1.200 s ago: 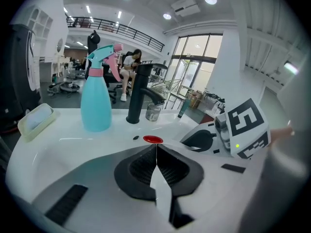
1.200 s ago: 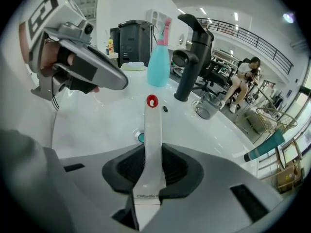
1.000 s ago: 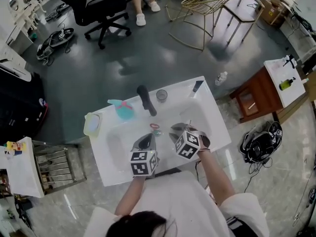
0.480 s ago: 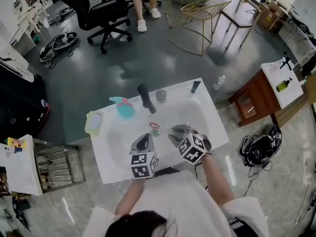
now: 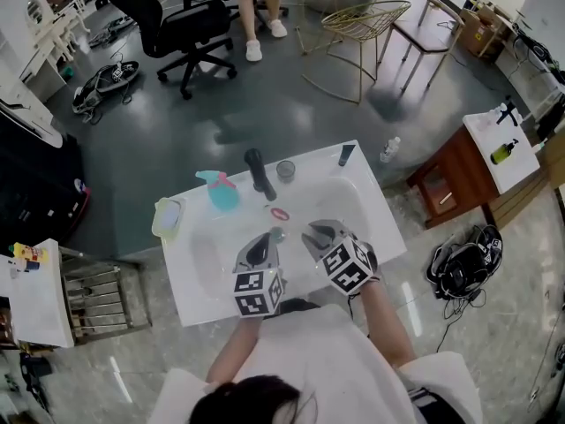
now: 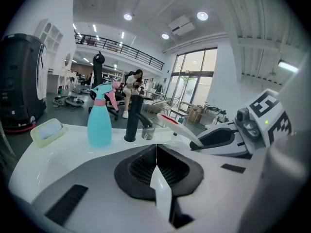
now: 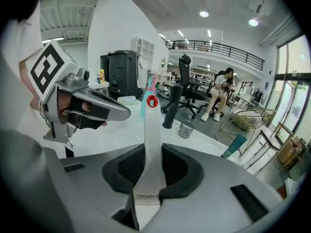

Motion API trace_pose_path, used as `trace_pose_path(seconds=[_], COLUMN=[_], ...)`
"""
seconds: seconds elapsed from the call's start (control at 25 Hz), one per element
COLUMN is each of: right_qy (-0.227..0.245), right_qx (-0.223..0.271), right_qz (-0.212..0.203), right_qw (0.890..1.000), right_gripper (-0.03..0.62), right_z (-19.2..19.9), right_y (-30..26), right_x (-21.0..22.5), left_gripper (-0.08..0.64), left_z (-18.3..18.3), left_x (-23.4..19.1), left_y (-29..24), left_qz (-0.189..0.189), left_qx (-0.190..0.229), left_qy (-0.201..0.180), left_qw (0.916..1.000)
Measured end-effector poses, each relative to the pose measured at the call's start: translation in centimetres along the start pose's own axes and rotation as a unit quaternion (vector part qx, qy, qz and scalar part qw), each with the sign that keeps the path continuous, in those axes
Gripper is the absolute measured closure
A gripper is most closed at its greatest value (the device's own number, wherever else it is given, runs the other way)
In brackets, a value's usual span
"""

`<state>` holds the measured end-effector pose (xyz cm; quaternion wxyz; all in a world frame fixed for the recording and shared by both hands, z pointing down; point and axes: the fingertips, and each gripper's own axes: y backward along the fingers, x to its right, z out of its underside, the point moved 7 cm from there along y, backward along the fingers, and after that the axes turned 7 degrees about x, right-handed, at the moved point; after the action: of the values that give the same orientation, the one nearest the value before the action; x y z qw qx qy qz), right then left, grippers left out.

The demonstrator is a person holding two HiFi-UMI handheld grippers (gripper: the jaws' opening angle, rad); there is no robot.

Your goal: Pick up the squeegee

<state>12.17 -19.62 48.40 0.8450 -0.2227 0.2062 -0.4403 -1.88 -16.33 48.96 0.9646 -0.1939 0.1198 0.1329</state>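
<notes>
Head view: white washbasin counter [image 5: 190, 294] on grey floor, person standing at its near edge. Black office chair [image 5: 181, 25] and gold wire chair [image 5: 357, 29] stand well beyond it.

Both grippers are over the basin, side by side and near each other. Left gripper [image 5: 265, 241] has its jaws pressed together with nothing between them (left gripper view shows the dark pads meeting at centre [image 6: 156, 154]). Right gripper [image 5: 311, 230] is pinching the white plastic squeegee with red-ringed handle end [image 7: 150, 144]. The handle runs up between the pads and sticks out forward. The blade end is hidden behind the jaws.

In the head view the red ring [image 5: 280, 212] sits over the basin, just in front of the black cylindrical faucet [image 5: 258, 173]. From the left gripper view the same handle [image 6: 182, 127] pokes out of the right gripper at the right.

Teal spray bottle with pink collar [image 5: 221, 193] stands left of the faucet. Pale yellow-green soap dish [image 5: 166, 217] sits at the counter's left edge. Small clear glass cup [image 5: 285, 170] is just right of the faucet.
</notes>
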Motion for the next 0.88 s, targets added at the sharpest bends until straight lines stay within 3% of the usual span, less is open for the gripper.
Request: trace_pose_path(seconds=[0.4,0.6,0.88], right_qy=[-0.046,-0.074,-0.124], right_qx=[0.058,0.063,0.086], right_qz=[0.086,0.137,0.173], right_qw=[0.994,0.986,0.973], right_gripper=[0.492,0.492,0.492], right_z=[-1.8,-1.5,-1.3], right_y=[1.6,2.2,3.0], right_x=[1.6,2.1,2.7], left_gripper=[0.535,0.535,0.535], left_z=[-2.2,-2.2,-2.5], left_x=[0.4,0.4,1.0], left_y=[0.0,0.1,0.0], left_qz=[0.002,-0.007,-0.008], left_qx=[0.032,0.032,0.042], left_qy=[0.002,0.002,0.005], left_qw=[0.9995,0.9995,0.9991])
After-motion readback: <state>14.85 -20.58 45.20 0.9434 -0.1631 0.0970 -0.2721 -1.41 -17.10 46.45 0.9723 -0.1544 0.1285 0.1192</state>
